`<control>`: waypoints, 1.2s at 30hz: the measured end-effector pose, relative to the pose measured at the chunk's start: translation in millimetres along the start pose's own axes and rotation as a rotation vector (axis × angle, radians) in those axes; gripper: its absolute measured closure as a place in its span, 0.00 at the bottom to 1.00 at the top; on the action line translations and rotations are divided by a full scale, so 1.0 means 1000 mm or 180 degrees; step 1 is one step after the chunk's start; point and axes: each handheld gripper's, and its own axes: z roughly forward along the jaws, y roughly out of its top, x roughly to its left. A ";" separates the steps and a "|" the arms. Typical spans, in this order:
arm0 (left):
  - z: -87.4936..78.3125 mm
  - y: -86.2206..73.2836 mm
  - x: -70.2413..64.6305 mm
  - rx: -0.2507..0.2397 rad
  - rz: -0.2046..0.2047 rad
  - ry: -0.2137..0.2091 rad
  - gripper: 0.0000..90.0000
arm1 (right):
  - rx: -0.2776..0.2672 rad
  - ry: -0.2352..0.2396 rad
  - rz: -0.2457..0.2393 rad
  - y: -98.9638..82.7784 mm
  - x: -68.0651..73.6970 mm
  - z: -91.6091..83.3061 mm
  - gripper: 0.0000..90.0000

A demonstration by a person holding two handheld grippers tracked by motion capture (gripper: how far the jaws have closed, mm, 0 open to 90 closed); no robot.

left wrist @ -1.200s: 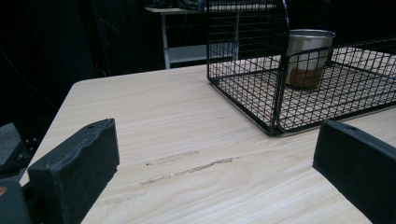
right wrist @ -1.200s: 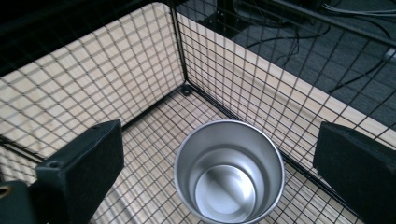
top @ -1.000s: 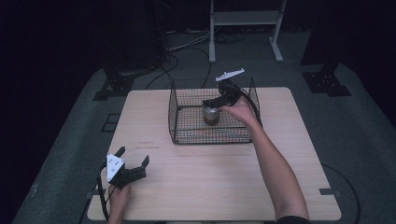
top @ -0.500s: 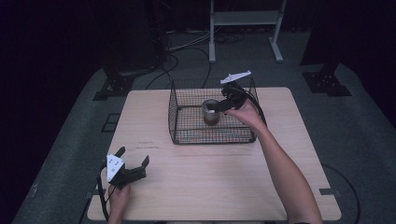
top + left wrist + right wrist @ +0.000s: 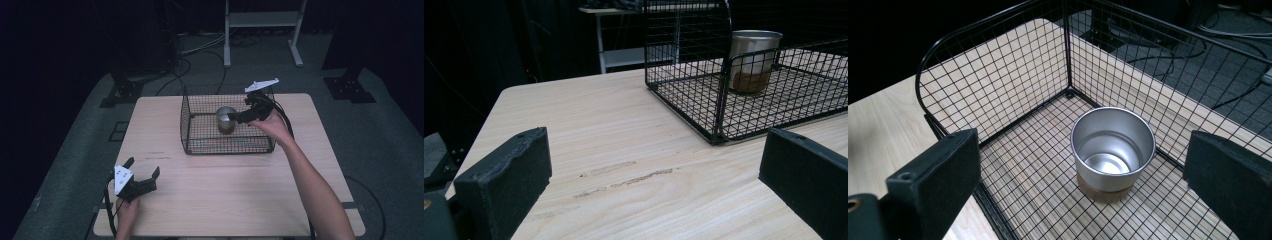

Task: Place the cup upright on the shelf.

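Note:
A shiny metal cup (image 5: 226,118) (image 5: 1112,150) with a brown base stands upright in a black wire basket (image 5: 200,147) (image 5: 998,75) at the table's far middle. My right gripper (image 5: 239,116) (image 5: 1083,150) hovers over the basket's right side, open, its jaws wide on either side of the cup and above it, with nothing held. At the front left of the wooden table (image 5: 225,200), my left gripper (image 5: 144,167) (image 5: 654,150) rests low and open, holding nothing. It faces the basket (image 5: 684,75), and the cup (image 5: 751,60) is seen through the mesh.
Faint scuff marks (image 5: 629,176) run across the wood in front of the left gripper. Beyond the table's far edge are floor cables (image 5: 200,50) and a white metal stand (image 5: 260,30). The right forearm (image 5: 310,175) reaches over the table's right half.
The right gripper has drawn back up and to the right, away from the cup, which stays standing in the basket. The left gripper has not moved.

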 end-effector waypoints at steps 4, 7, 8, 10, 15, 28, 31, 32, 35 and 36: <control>0.000 0.000 0.000 0.0000 0.0000 0.0000 0.00 | -0.0007 0.0014 -0.0019 -0.001 0.002 -0.005 0.02; 0.000 0.000 0.000 0.0001 0.0002 -0.0001 0.00 | -0.0001 0.0019 -0.0019 -0.004 0.004 -0.008 0.02; 0.000 0.000 0.000 0.0001 0.0000 -0.0002 0.00 | -0.0002 0.0024 -0.0022 -0.005 0.004 -0.009 0.02; 0.000 0.000 0.000 0.0002 0.0002 -0.0003 0.00 | 0.0021 0.0030 -0.0029 -0.007 0.006 -0.011 0.02; 0.000 0.000 0.000 0.0002 -0.0001 -0.0002 0.00 | 0.0023 0.0049 -0.0048 -0.011 0.007 -0.015 0.02; 0.000 0.000 0.000 0.0001 0.0002 -0.0002 0.00 | -0.0005 0.0074 -0.0055 -0.022 0.012 -0.033 0.02; 0.000 0.000 0.000 -0.0001 0.0000 -0.0003 0.00 | 0.0016 0.0086 -0.0062 -0.024 0.012 -0.037 0.02; 0.000 0.000 -0.001 -0.0001 0.0001 -0.0002 0.00 | 0.0018 0.0084 -0.0083 -0.026 0.012 -0.039 0.02; 0.000 0.000 -0.001 -0.0001 0.0003 -0.0002 0.00 | 0.0002 0.0110 -0.0050 -0.029 0.013 -0.044 0.02; 0.000 0.000 -0.001 -0.0001 0.0003 -0.0002 0.00 | -0.0012 0.0112 -0.0051 -0.031 0.013 -0.045 0.02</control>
